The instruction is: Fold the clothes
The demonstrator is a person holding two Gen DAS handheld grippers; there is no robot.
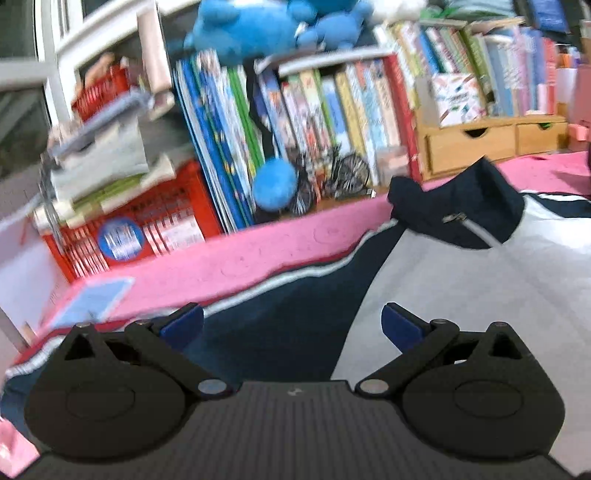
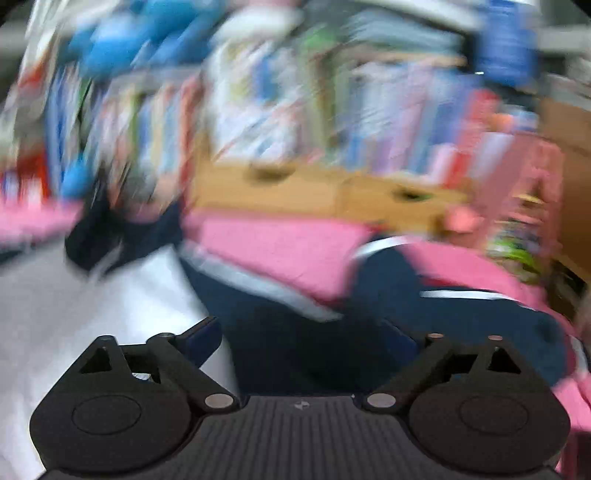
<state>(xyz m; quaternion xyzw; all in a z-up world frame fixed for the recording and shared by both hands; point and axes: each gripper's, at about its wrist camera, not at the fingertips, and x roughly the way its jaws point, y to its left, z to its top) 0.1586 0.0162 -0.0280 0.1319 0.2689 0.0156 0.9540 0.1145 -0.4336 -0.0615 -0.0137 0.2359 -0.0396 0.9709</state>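
– Where is the jacket laid?

– It is spread on the mat, its collar turned toward the books ranged behind the mat.

– And what is placed left of those?

– A crate with papers stacked on it; a plush toy is set above the books, and a drawer box under those to the right.

– The right-hand side?

– A sleeve is stretched rightward across the mat.
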